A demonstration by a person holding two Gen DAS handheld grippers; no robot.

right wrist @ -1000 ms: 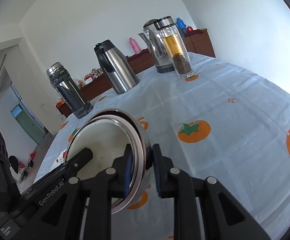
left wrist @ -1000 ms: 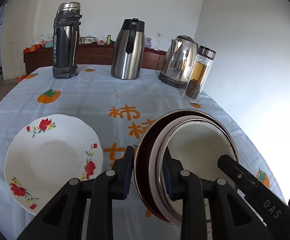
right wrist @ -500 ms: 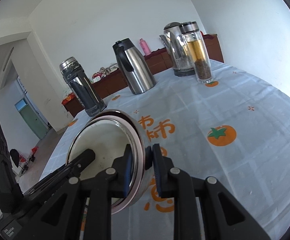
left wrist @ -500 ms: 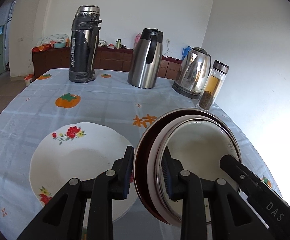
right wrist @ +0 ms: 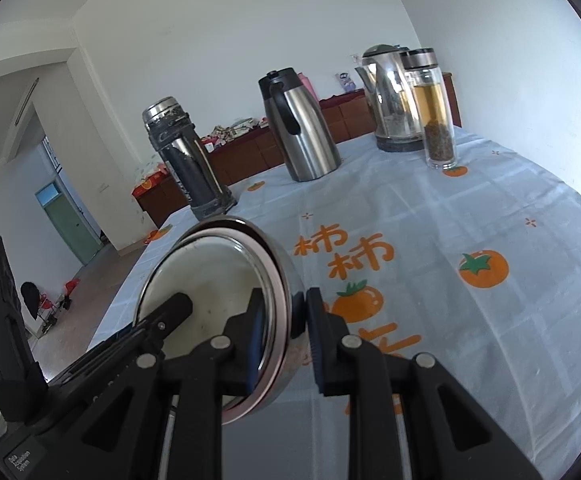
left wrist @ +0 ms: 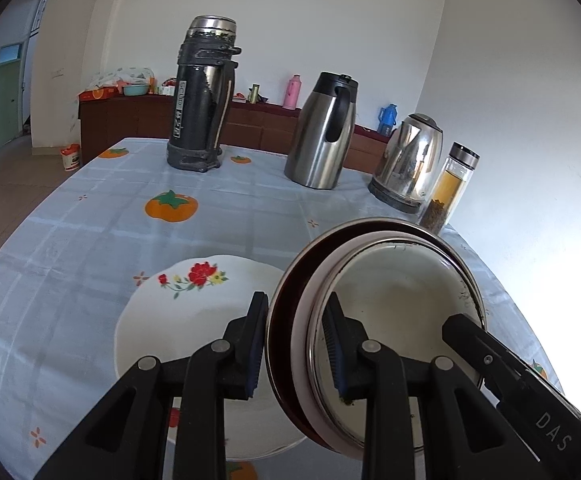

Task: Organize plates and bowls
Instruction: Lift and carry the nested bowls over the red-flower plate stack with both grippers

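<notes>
Both grippers hold the same nested stack of bowls (left wrist: 394,308), a dark red outer bowl with a pink and a steel-rimmed one inside, tilted on edge above the table. My left gripper (left wrist: 296,344) is shut on its left rim. My right gripper (right wrist: 280,340) is shut on the opposite rim of the stack (right wrist: 218,280). A white plate with red flowers (left wrist: 186,320) lies flat on the tablecloth just below and left of the stack. The plate's near edge is hidden behind the left fingers.
At the table's far side stand a black thermos (left wrist: 202,96), a steel carafe (left wrist: 324,132), an electric kettle (left wrist: 408,164) and a glass tea bottle (left wrist: 448,188). The table edge drops off at left toward the floor. A wall is close on the right.
Both grippers have carried the bowl stack leftward over the table. The flowered plate now sits nearer centre, under the stack's left edge. Grips unchanged.
</notes>
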